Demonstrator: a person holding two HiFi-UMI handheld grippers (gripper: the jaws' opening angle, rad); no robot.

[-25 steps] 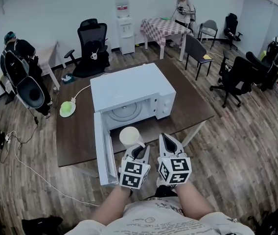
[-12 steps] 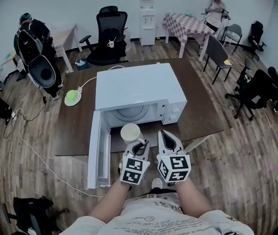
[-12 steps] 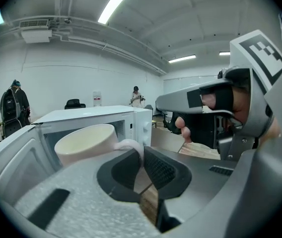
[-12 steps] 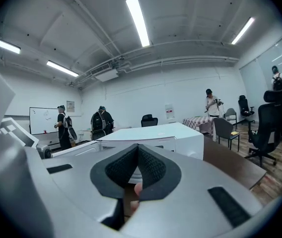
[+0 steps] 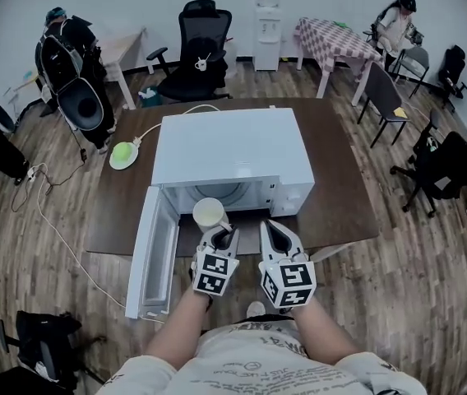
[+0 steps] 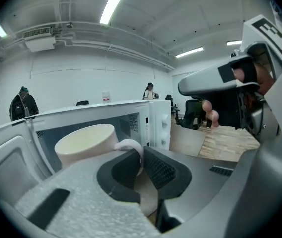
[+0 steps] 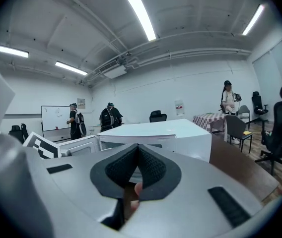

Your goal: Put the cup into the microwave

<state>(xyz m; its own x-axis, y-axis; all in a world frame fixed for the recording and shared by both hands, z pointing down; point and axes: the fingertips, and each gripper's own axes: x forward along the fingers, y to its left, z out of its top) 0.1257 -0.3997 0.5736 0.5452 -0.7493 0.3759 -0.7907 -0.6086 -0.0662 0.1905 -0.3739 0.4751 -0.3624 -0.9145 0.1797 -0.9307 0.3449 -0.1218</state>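
Note:
A cream cup [image 5: 209, 213] hangs at the mouth of the white microwave [image 5: 232, 151], just in front of its open cavity. My left gripper [image 5: 226, 234] is shut on the cup's handle. In the left gripper view the handle [image 6: 130, 146] sits pinched between the dark pads, with the cup's body [image 6: 85, 144] to their left and the microwave cavity [image 6: 126, 122] behind it. The microwave door [image 5: 153, 250] stands swung out to the left. My right gripper [image 5: 275, 234] hovers beside the left one, shut on nothing; its pads [image 7: 151, 165] meet before the microwave's top [image 7: 153, 130].
The microwave sits on a brown table [image 5: 344, 196]. A green round object [image 5: 123, 155] with a white cable lies at the table's left. Office chairs [image 5: 201, 52] and several people stand around the room. A checked table [image 5: 336, 39] is at the back right.
Both grippers have moved forward toward the microwave, and the cup has come from in front of the table edge up to the cavity's opening. The grip on the handle is unchanged.

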